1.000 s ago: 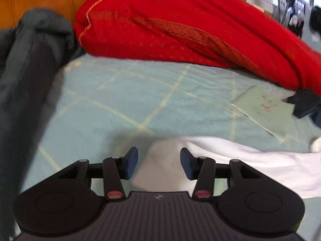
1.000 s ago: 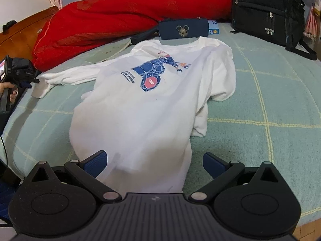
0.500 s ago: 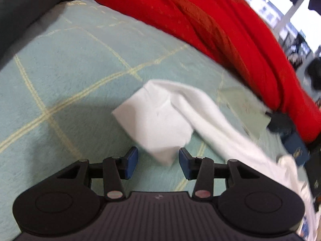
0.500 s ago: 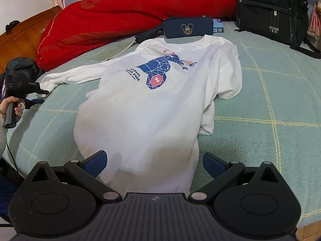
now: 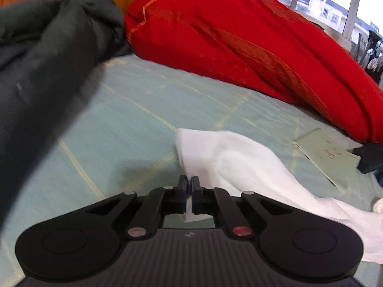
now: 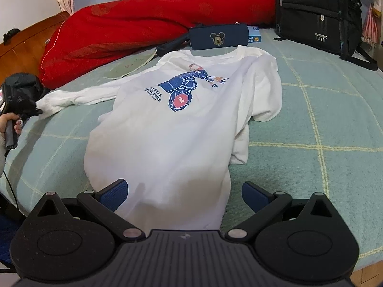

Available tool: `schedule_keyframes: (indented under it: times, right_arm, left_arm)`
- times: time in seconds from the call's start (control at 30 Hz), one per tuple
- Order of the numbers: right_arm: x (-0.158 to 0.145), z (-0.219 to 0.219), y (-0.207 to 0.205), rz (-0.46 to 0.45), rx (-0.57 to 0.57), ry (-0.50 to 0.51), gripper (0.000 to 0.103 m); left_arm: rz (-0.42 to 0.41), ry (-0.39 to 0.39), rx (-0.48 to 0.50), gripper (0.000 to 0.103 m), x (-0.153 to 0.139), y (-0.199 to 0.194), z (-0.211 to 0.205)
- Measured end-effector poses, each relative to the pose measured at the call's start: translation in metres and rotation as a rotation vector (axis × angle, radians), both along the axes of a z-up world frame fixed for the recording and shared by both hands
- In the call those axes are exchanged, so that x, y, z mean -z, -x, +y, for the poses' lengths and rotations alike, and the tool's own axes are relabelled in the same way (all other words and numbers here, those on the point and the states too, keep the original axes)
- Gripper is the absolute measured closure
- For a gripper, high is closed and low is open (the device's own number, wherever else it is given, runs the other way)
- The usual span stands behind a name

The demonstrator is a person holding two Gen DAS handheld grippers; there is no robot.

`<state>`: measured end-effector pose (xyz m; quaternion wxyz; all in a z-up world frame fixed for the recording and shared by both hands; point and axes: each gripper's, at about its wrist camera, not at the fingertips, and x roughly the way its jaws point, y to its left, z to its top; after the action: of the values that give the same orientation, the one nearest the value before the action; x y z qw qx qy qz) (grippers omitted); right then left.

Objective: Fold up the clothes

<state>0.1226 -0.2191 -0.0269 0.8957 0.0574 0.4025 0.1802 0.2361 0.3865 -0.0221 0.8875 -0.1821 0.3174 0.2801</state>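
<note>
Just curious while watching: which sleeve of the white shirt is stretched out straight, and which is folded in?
The sleeve reaching toward the left tool, pinched at its cuff, is stretched out. The other sleeve, on the backpack side, lies folded along the shirt.

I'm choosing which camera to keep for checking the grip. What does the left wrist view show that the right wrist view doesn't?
Only the left wrist view shows the left gripper shut on the sleeve cuff, and a dark grey garment.

Only the right wrist view shows the whole white shirt with its blue print, the right gripper open over the hem, the black backpack and the navy pouch.

Both show the red quilt and the green checked bedsheet.
</note>
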Motion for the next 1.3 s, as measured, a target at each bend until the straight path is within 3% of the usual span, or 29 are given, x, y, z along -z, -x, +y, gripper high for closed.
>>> schedule_keyframes:
  times: [0.17, 0.33, 0.47, 0.53, 0.7, 0.97, 1.13, 1.3]
  right_arm:
    - [0.002, -0.001, 0.001, 0.001, 0.002, -0.011, 0.000]
    - [0.000, -0.003, 0.006, -0.014, -0.007, -0.006, 0.000]
    - [0.000, -0.012, 0.008, -0.029, 0.018, 0.015, 0.000]
    - [-0.001, -0.019, 0.007, -0.040, 0.040, 0.034, 0.000]
    - [0.003, -0.041, -0.004, -0.062, 0.119, 0.159, 0.000]
    - [0.042, -0.057, -0.018, 0.025, 0.186, 0.255, 0.000]
    - [0.051, -0.063, -0.017, 0.019, 0.207, 0.208, 0.000]
    - [0.054, -0.064, -0.006, -0.044, 0.207, 0.192, 0.000]
  left_arm:
    - [0.068, -0.081, 0.043, 0.097, -0.010, 0.010, -0.006]
    - [0.108, -0.142, 0.139, 0.059, -0.013, 0.023, -0.033]
    - [0.129, -0.183, 0.289, 0.050, -0.011, 0.037, -0.080]
    - [0.131, -0.181, 0.380, 0.039, -0.010, 0.046, -0.109]
    - [0.111, -0.211, 0.605, 0.029, -0.012, 0.067, -0.191]
    - [0.048, -0.286, 0.911, 0.021, -0.022, 0.099, -0.313]
    - [0.019, -0.399, 1.054, 0.018, -0.030, 0.110, -0.381]
    - [-0.010, -0.372, 1.163, 0.017, -0.031, 0.107, -0.432]
